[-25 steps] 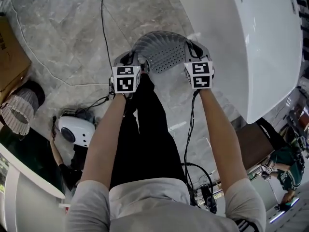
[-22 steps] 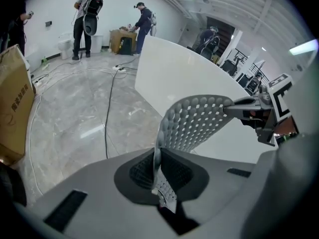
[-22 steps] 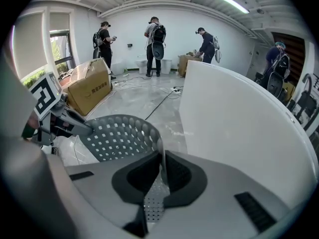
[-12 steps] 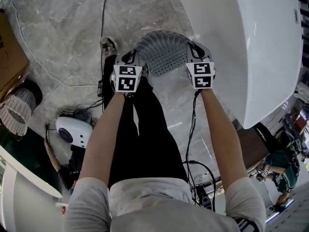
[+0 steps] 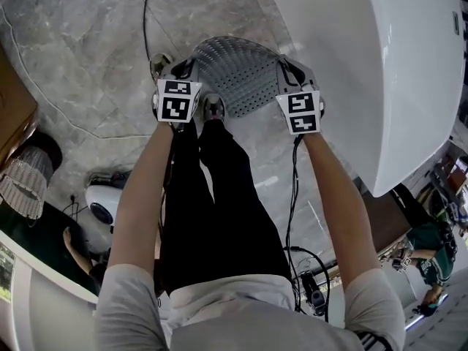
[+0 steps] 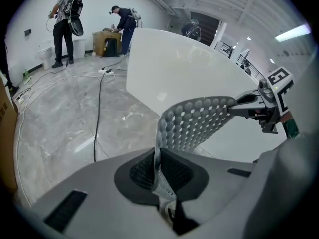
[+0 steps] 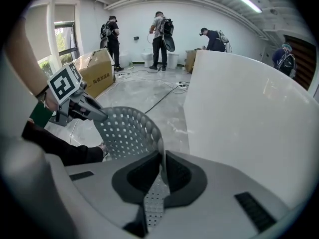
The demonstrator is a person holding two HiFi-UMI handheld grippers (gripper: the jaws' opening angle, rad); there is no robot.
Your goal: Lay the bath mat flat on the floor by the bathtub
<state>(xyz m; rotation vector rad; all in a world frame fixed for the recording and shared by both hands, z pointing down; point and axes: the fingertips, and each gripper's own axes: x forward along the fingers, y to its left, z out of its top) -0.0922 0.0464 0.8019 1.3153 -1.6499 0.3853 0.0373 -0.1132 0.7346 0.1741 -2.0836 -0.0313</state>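
Left tool (image 6: 158, 159) tight on the grey bath mat (image 6: 199, 124) (other end in the right tool (image 6: 235, 111)), white bathtub (image 6: 179, 68) behind

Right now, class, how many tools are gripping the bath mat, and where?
2. The left tool is shut on the left edge of the bath mat; the right tool is shut on its right edge, nearer the white bathtub. No other tool shows.

Bright ceiling strip lights, glossy floor glare — fisheye-warped, dark-vignetted edges
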